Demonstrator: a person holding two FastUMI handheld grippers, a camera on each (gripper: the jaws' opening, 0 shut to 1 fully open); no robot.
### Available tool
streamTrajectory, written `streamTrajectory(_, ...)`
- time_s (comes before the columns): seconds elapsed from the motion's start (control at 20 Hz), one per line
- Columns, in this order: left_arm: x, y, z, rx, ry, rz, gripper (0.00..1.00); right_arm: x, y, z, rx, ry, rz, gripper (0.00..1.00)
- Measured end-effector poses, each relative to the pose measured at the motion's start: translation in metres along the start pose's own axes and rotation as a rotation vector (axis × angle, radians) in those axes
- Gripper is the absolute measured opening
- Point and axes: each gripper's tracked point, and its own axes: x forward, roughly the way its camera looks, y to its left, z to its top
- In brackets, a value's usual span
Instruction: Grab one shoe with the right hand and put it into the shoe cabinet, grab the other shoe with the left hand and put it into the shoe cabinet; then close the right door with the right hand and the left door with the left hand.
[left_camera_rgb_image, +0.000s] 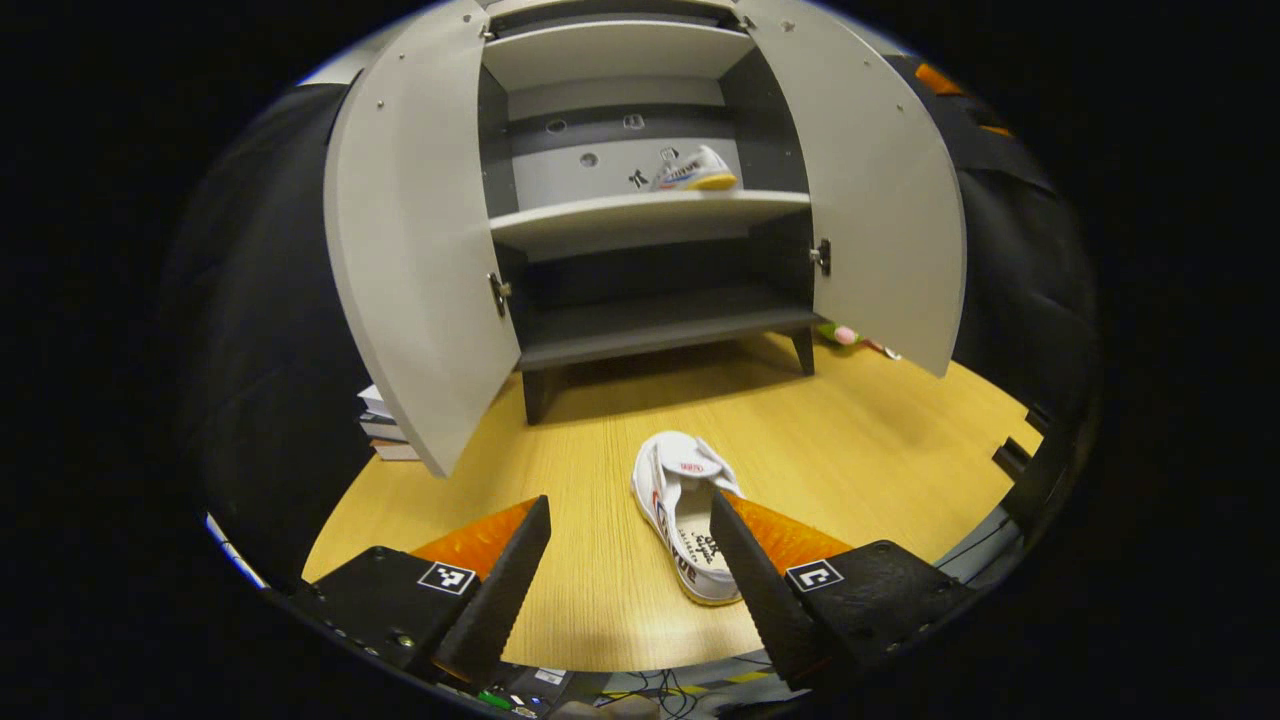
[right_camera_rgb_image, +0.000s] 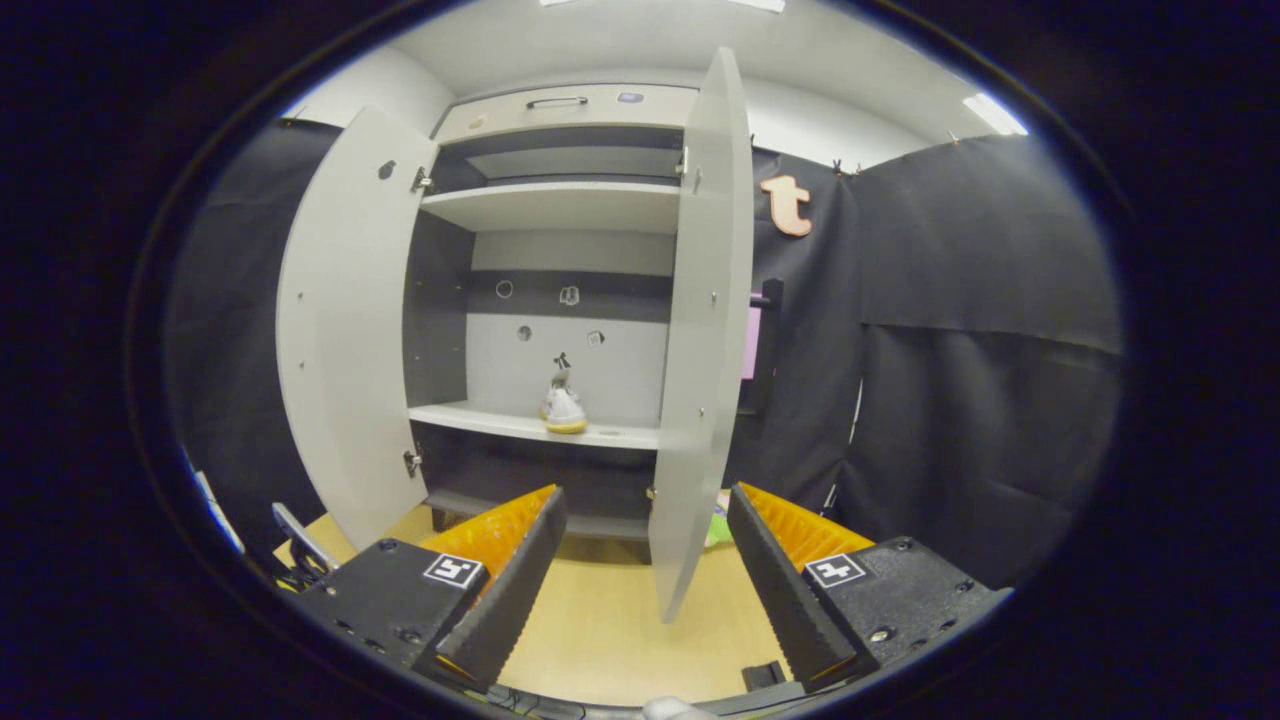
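A white shoe (left_camera_rgb_image: 682, 515) lies on the wooden floor in front of the grey shoe cabinet (left_camera_rgb_image: 640, 215), heel end toward me. My left gripper (left_camera_rgb_image: 630, 530) hovers open just above and short of it, its right finger overlapping the shoe's side. Another white shoe with a yellow sole (left_camera_rgb_image: 697, 172) rests on the cabinet's middle shelf, right of centre; the right gripper view has it as shoe (right_camera_rgb_image: 563, 408). Both doors stand open: left door (left_camera_rgb_image: 410, 250), right door (left_camera_rgb_image: 885, 200). My right gripper (right_camera_rgb_image: 645, 520) is open and empty, facing the right door's edge (right_camera_rgb_image: 700, 330).
A stack of books (left_camera_rgb_image: 385, 425) sits on the floor behind the left door. Small coloured objects (left_camera_rgb_image: 850, 337) lie near the cabinet's right leg. Black cloth walls close in on both sides. Cables run along the floor's near edge (left_camera_rgb_image: 650, 685).
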Motion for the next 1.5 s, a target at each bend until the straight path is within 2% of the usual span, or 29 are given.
streamTrajectory(0.25, 0.061, -0.013, -0.037, -0.046, 0.112, -0.050, 0.97, 0.000, 0.001, -0.013, -0.013, 0.051, -0.005, 1.00)
streamTrajectory(0.45, 0.090, -0.011, -0.044, -0.048, 0.155, -0.090, 0.97, 0.007, 0.001, -0.025, -0.006, 0.088, -0.013, 1.00)
streamTrajectory(0.55, 0.101, -0.013, -0.037, -0.027, 0.147, -0.072, 0.96, 0.012, -0.003, -0.033, -0.013, 0.106, -0.026, 1.00)
streamTrajectory(0.65, 0.116, -0.013, -0.031, -0.042, 0.145, -0.061, 0.90, 0.015, -0.005, -0.038, -0.007, 0.119, -0.032, 1.00)
streamTrajectory(0.75, 0.125, -0.008, -0.030, -0.046, 0.152, -0.046, 0.91, 0.018, -0.010, -0.042, 0.000, 0.129, -0.045, 1.00)
streamTrajectory(0.85, 0.132, -0.005, -0.028, -0.027, 0.148, -0.029, 0.78, 0.019, -0.014, -0.046, 0.006, 0.137, -0.051, 1.00)
streamTrajectory(0.9, 0.137, -0.007, -0.028, -0.030, 0.147, -0.040, 0.64, 0.020, -0.017, -0.047, 0.004, 0.139, -0.057, 1.00)
streamTrajectory(0.95, 0.140, -0.013, -0.028, -0.028, 0.147, -0.060, 0.56, 0.021, -0.020, -0.050, 0.003, 0.144, -0.063, 1.00)
streamTrajectory(1.05, 0.148, -0.011, -0.028, 0.009, 0.144, -0.036, 0.53, 0.022, -0.023, -0.054, 0.012, 0.153, -0.065, 1.00)
streamTrajectory(1.1, 0.148, -0.008, -0.028, 0.016, 0.147, -0.027, 0.41, 0.022, -0.024, -0.055, 0.015, 0.157, -0.066, 1.00)
streamTrajectory(1.2, 0.153, -0.006, -0.027, 0.013, 0.159, -0.022, 0.26, 0.022, -0.025, -0.055, 0.019, 0.157, -0.064, 1.00)
streamTrajectory(1.25, 0.150, -0.005, -0.028, 0.001, 0.172, -0.019, 0.26, 0.022, -0.026, -0.055, 0.019, 0.153, -0.061, 1.00)
streamTrajectory(1.3, 0.150, -0.006, -0.028, -0.002, 0.186, -0.026, 0.16, 0.022, -0.026, -0.054, 0.019, 0.151, -0.058, 1.00)
streamTrajectory(1.5, 0.138, 0.002, -0.010, 0.016, 0.182, -0.021, 0.15, 0.024, -0.019, -0.048, 0.031, 0.132, -0.019, 1.00)
